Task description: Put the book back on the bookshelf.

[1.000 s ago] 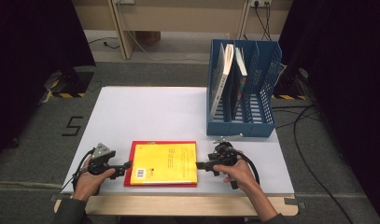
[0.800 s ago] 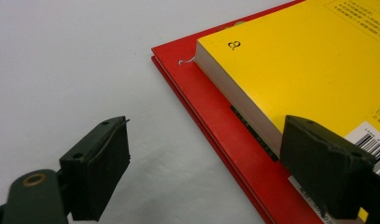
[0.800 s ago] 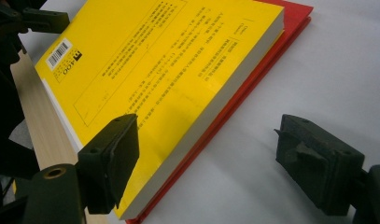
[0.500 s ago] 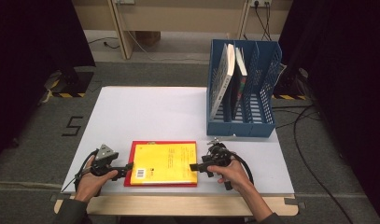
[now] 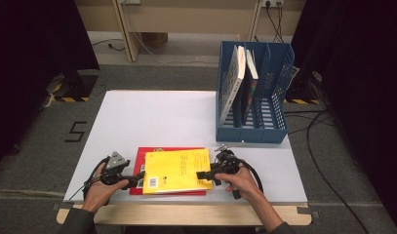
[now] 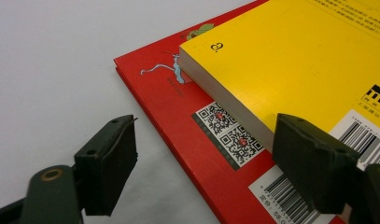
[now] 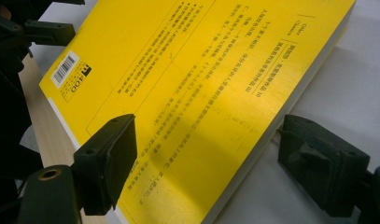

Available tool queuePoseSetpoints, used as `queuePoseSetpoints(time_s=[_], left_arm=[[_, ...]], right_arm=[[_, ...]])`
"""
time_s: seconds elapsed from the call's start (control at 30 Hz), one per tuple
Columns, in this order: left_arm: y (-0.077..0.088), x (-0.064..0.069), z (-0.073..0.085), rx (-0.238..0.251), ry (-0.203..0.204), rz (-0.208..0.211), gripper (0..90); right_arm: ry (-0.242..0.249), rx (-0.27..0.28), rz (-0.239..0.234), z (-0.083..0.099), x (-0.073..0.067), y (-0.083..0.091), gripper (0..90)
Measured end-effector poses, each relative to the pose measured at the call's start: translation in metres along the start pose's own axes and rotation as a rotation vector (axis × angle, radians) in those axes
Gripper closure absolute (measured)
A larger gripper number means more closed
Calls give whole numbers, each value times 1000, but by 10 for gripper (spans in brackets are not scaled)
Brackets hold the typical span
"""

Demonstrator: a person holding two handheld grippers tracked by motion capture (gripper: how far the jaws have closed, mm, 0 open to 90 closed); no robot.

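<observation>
Two books lie stacked at the white table's (image 5: 152, 117) near edge in the high view: a yellow book (image 5: 176, 170) on a red book (image 5: 137, 187), between the left tool (image 5: 137, 179) and right tool (image 5: 202, 174). Left gripper view: jaws spread, straddling the red book's corner. Right gripper view: jaws spread across the yellow book's edge, unclamped.
</observation>
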State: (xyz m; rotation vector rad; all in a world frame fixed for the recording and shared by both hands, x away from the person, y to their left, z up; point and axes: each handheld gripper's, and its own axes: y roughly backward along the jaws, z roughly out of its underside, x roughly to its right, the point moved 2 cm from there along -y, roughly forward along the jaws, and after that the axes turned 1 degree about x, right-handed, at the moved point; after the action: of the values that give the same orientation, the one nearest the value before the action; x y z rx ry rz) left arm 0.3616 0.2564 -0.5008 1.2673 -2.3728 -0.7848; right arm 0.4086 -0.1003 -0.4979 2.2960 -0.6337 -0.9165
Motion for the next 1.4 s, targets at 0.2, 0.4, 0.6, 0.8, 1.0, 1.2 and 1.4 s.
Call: queuePoseSetpoints(time_s=[0.2, 0.4, 0.6, 0.8, 1.0, 1.2, 1.4], left_arm=[[-2, -3, 2, -15, 16, 0, 165], [-3, -4, 4, -25, 36, 11, 166], [-3, -4, 4, -28, 42, 11, 166], [-5, -4, 4, -29, 46, -1, 132], [-5, -2, 3, -30, 21, -8, 134], [-8, -4, 3, -35, 30, -9, 77], [-9, -5, 3, -33, 40, 1, 80]], right_arm=[[-14, 9, -7, 0, 1, 0, 196], [-42, 27, -12, 1, 0, -1, 175], [-151, 83, -31, 3, 2, -1, 205], [-197, 128, -38, 1, 1, 1, 205], [-179, 180, -63, -10, -1, 7, 250], [-149, 183, -47, -12, 0, 9, 319], [-131, 162, 4, -12, 8, 1, 368]])
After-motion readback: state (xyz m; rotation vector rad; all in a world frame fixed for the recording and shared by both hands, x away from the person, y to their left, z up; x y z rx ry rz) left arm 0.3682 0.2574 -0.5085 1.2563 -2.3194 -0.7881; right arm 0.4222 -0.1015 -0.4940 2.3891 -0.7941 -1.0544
